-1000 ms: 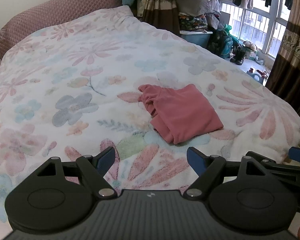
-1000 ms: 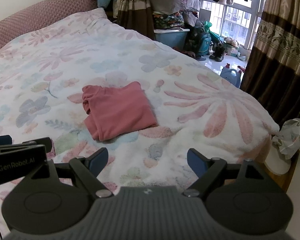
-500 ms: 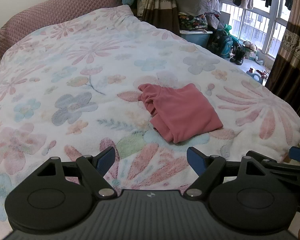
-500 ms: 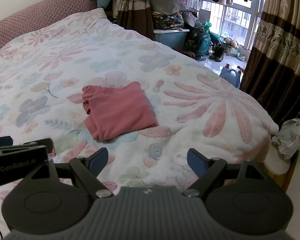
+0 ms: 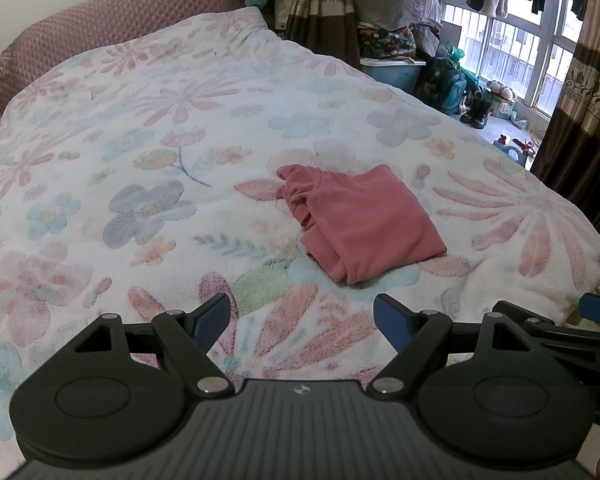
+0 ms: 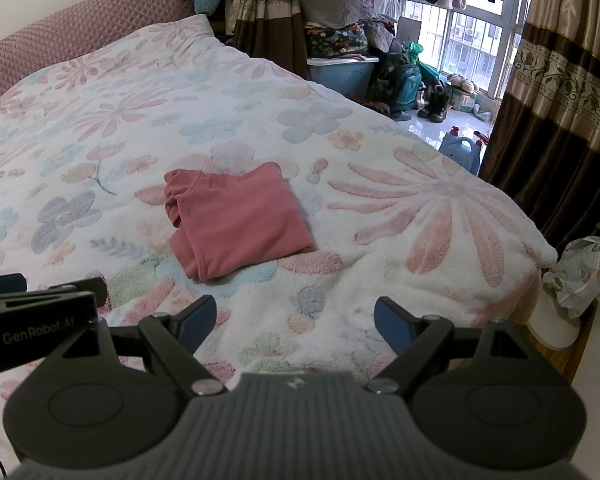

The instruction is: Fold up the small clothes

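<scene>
Lying folded on the flowered blanket (image 5: 148, 128) of the bed is a pink garment (image 5: 364, 222) (image 6: 238, 220), its bunched edge turned toward the headboard (image 5: 112, 24); what kind of garment it is cannot be made out. Both tongs hover near the bed's foot, well apart from it. The left tongs (image 5: 302, 316) are spread wide and hold nothing; the right tongs (image 6: 296, 318) likewise gape empty. Each tool shows only partly in the other's view, cut off at the edge. Beyond the bed stand a blue storage bin (image 6: 342, 72), piled clothes, a curtain (image 6: 560, 92) and a window (image 6: 460, 36). "GenRobot.AI" is printed on the left tool's side.
</scene>
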The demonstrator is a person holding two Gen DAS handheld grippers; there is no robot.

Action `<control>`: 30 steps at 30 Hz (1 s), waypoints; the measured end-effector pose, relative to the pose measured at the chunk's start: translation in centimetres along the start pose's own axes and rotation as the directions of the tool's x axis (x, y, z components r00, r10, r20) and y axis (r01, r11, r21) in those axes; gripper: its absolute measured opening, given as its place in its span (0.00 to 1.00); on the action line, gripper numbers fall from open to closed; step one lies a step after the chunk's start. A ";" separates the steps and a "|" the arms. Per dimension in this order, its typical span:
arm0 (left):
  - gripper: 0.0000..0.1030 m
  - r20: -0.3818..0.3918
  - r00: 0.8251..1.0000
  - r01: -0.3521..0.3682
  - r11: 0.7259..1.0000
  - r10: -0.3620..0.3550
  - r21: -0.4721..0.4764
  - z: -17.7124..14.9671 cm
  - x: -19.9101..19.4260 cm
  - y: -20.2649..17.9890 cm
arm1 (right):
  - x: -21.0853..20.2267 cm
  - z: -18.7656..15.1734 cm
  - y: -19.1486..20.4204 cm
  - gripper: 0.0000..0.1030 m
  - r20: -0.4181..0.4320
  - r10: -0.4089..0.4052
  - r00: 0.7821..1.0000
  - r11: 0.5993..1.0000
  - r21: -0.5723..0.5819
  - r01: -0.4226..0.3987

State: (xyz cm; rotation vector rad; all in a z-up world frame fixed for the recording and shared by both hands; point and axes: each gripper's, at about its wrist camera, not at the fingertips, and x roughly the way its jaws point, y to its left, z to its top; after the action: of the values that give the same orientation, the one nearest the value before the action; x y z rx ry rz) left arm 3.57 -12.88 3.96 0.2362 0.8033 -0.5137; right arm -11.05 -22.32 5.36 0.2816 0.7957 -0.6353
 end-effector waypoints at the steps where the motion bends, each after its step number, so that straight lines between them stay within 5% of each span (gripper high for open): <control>1: 0.92 -0.002 1.000 0.002 1.000 -0.002 0.001 0.0 0.0 0.0 | 0.0 0.0 0.0 0.80 0.001 -0.001 1.000 1.000 -0.001 0.001; 30: 0.87 0.003 0.999 0.040 0.999 -0.040 0.013 -1.0 -0.3 -1.1 | -0.2 -0.1 -0.5 0.80 0.004 -0.014 1.000 1.000 0.009 0.014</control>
State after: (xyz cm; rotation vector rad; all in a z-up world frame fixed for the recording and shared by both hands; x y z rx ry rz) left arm 2.15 -13.32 3.51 0.2312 0.8033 -0.5572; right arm -11.49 -22.59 5.42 0.2835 0.7919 -0.6529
